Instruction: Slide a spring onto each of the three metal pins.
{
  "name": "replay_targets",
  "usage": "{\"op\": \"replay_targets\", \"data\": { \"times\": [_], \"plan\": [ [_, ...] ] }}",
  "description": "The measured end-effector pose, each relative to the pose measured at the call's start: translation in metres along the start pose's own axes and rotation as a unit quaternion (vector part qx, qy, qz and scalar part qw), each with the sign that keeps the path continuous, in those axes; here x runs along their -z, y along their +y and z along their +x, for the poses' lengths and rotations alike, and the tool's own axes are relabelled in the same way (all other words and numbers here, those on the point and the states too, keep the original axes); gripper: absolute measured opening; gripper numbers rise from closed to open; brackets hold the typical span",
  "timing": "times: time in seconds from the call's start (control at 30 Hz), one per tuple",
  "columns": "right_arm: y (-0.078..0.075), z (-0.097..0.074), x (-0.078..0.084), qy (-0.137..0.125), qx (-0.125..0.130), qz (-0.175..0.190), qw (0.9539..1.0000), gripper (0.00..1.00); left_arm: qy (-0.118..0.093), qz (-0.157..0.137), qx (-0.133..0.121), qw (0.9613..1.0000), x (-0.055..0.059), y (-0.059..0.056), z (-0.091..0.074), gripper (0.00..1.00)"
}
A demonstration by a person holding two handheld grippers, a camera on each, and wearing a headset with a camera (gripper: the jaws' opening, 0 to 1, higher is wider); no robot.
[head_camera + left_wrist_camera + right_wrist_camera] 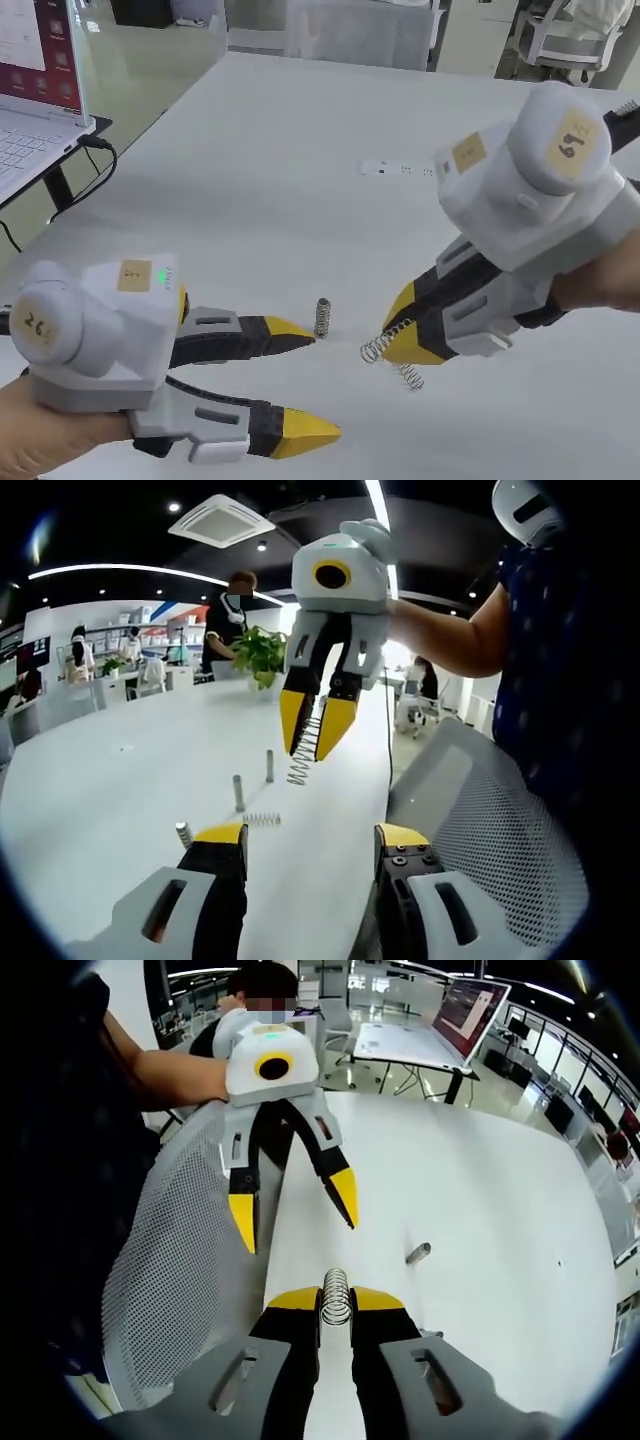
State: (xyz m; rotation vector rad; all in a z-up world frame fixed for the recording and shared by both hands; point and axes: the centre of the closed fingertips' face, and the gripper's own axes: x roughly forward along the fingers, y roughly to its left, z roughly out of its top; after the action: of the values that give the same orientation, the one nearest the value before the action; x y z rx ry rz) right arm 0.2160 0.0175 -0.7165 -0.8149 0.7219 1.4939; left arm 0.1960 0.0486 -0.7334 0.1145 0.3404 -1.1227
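On the white worktop (300,150), which spans the head view, a laptop (30,90) stands open at the far left edge; beside the worktop, in the left gripper view, rises a mesh chair back (480,810); the right tongs (388,348) slope down from the right, clenched on a spring (375,347) that juts out from their yellow tips; the right gripper view shows those coils end-on, pinched between the two tips; the left tongs (322,385) sit low at the near left, released, tips spread well apart and grasping nothing; a second spring (410,375) lies flat on the worktop just beside the right tongs; between the two pairs of tongs stands an upright pin (322,317) that appears ringed with coils; in the left gripper view a bare pin (269,765) and a nearer bare pin (239,792) stand upright on the worktop, near the lower end of the gripped spring, neither one touched by it.
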Motion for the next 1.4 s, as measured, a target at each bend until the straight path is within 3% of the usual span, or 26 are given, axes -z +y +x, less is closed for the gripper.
{"op": "replay_targets", "data": {
  "times": [0.2,0.8,1.1,1.4],
  "plan": [
    [-0.011,-0.010,0.018,0.017,0.017,0.013,0.9996,0.08,0.000,-0.008,-0.008,0.9999,0.001,0.002,-0.001,0.54],
    [-0.051,-0.043,0.062,0.054,0.059,0.051,0.9955,0.08,0.001,-0.023,-0.010,0.9997,0.007,0.000,0.000,0.61],
    [-0.080,-0.057,0.095,0.094,0.087,0.071,0.9892,0.08,0.002,-0.024,-0.011,0.9996,0.007,0.000,0.001,0.62],
    [-0.094,-0.053,0.121,0.142,0.085,0.083,0.9827,0.08,0.004,-0.025,-0.015,0.9996,0.008,0.001,0.001,0.63]
  ]
}}
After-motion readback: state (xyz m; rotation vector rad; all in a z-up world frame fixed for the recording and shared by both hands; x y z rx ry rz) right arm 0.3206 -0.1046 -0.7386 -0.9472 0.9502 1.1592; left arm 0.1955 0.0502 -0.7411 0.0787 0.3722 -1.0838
